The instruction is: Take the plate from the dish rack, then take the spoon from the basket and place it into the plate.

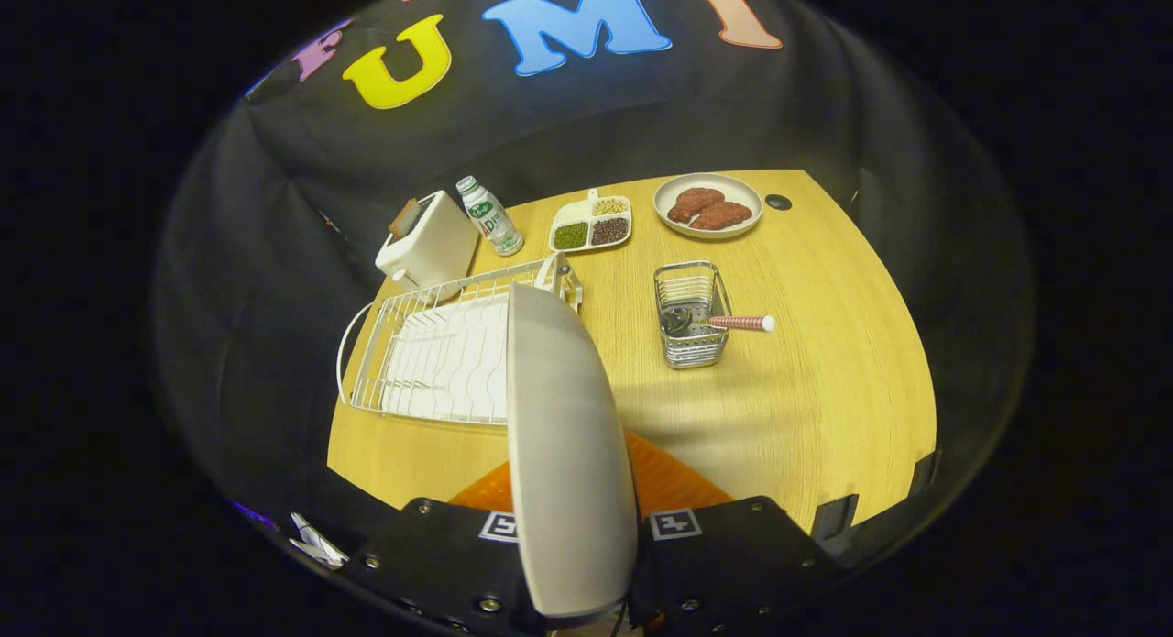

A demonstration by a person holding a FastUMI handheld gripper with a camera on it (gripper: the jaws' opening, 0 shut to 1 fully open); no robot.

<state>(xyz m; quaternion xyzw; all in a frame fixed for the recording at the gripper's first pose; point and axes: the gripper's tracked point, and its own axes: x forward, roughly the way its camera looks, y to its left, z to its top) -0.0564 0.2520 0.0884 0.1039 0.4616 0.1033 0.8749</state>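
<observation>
A pale grey plate stands on edge between my fingers, lifted above the wooden table, and my gripper is shut on it. The plate hides most of both fingers. Left of the plate lies the white wire dish rack, with no dishes left in it. To the right, beyond the fingers, stands a small metal wire basket. A spoon with a red-and-white patterned handle leans out of the basket toward the right.
At the back of the table stand a white toaster, a small bottle, a divided tray of beans and a plate with pieces of meat. A small dark knob sits beside that plate.
</observation>
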